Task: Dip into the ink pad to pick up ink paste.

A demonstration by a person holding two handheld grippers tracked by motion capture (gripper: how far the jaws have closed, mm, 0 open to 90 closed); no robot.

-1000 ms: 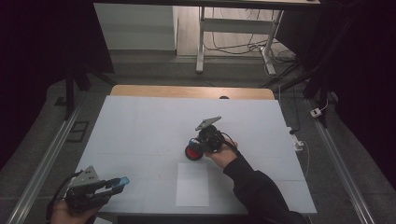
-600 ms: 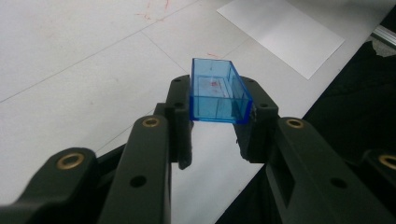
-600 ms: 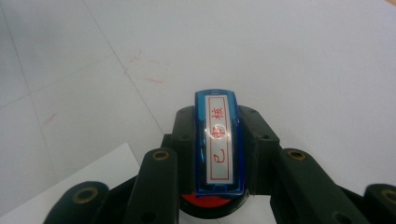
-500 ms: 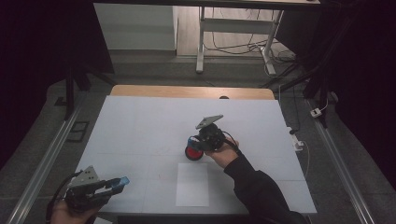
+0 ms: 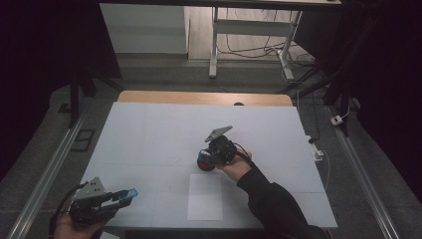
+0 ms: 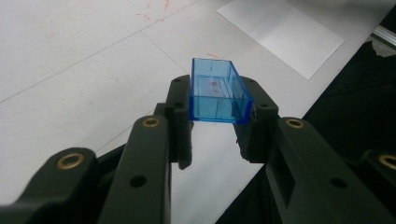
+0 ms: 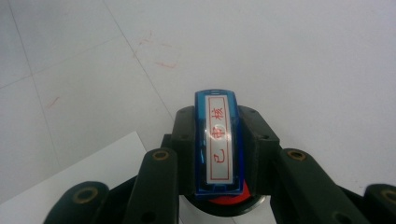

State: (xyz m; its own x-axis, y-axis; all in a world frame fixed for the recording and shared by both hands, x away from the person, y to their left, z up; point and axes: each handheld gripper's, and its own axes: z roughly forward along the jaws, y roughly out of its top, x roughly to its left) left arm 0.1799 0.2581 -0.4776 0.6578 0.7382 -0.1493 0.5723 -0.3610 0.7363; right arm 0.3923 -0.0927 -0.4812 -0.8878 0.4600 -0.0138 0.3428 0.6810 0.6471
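Note:
A clear blue rectangular cap [image 6: 215, 88] sits between the jaws of my left gripper [image 6: 217, 105], which is shut on it above the white table. In the high view that gripper [image 5: 118, 197] is at the table's front left corner, with the blue cap [image 5: 131, 192] at its tip. My right gripper [image 7: 218, 122] is shut on a blue stamp [image 7: 218, 140] whose white label has red characters and whose underside is red. In the high view the right gripper [image 5: 208, 159] is near the table's middle, and the stamp's red end [image 5: 203, 164] touches or hovers just over the surface.
A white sheet of paper [image 5: 205, 196] lies flat near the front edge, between the two hands; it also shows as paper [image 6: 280, 32] and as paper [image 7: 88, 177]. The white table [image 5: 149, 134] has faint red marks. A wooden strip [image 5: 199, 98] runs along the far edge.

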